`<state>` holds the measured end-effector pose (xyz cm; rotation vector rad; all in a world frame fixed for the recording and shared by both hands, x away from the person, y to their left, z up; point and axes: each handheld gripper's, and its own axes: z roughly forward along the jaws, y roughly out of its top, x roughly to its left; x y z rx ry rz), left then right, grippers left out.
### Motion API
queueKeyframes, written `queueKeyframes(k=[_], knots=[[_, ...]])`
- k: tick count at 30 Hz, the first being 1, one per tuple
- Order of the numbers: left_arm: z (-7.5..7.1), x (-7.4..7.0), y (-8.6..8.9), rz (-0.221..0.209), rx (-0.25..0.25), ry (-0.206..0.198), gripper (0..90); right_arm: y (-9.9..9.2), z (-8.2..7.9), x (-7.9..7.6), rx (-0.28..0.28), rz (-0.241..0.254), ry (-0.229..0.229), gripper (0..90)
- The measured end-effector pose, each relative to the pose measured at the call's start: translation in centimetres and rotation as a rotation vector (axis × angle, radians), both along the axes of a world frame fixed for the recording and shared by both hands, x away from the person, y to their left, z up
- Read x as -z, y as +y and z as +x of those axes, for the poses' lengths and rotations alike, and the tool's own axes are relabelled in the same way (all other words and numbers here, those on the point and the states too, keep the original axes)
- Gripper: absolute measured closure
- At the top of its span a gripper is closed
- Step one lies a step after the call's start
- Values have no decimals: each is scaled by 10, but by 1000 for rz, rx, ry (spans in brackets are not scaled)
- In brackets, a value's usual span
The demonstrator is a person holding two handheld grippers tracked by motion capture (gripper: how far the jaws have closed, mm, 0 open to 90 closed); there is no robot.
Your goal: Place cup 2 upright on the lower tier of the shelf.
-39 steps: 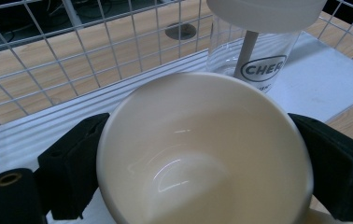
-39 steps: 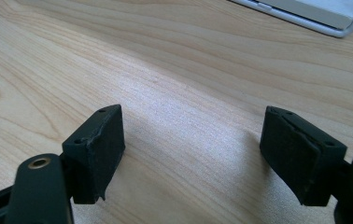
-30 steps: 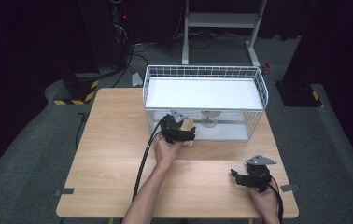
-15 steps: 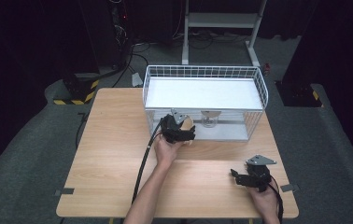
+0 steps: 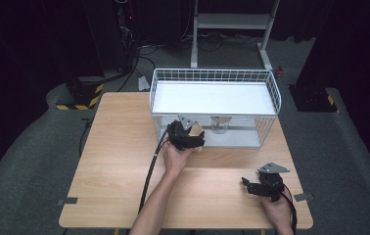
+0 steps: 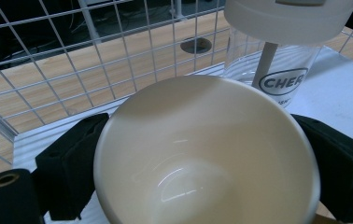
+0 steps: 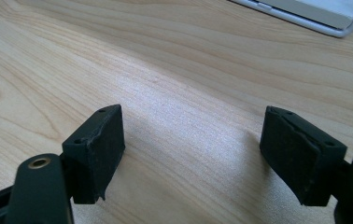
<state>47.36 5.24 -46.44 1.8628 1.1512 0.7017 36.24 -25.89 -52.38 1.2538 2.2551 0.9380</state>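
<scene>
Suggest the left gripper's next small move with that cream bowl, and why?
Probably ease the left gripper forward and set the cream bowl on the wire basket's white floor: its pads flank the bowl, beside the clear tumbler inside.

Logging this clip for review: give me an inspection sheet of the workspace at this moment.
Surface: light wooden table, bare grain around the grippers.
Job's things: cream bowl between the left gripper's pads, at the near wall of the white wire basket; clear tumbler with white lid and straw stands inside the basket.
Clutter: nothing seen.
Grippers: left gripper shut on the bowl; right gripper open, nothing between its jaws, low over the table.
Cables: black cable trails from the left gripper along the forearm.
Surroundings: grey floor, white stand, dark equipment behind.
</scene>
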Motion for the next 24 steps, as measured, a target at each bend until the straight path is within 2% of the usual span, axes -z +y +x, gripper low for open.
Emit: queueKeyframes(k=[10,24], knots=[[0,-2,2,-13,-2,6,43,0,0,0,0,1,0,221],[-3,-7,6,-21,0,-1,37,0,0,0,0,0,1,221]])
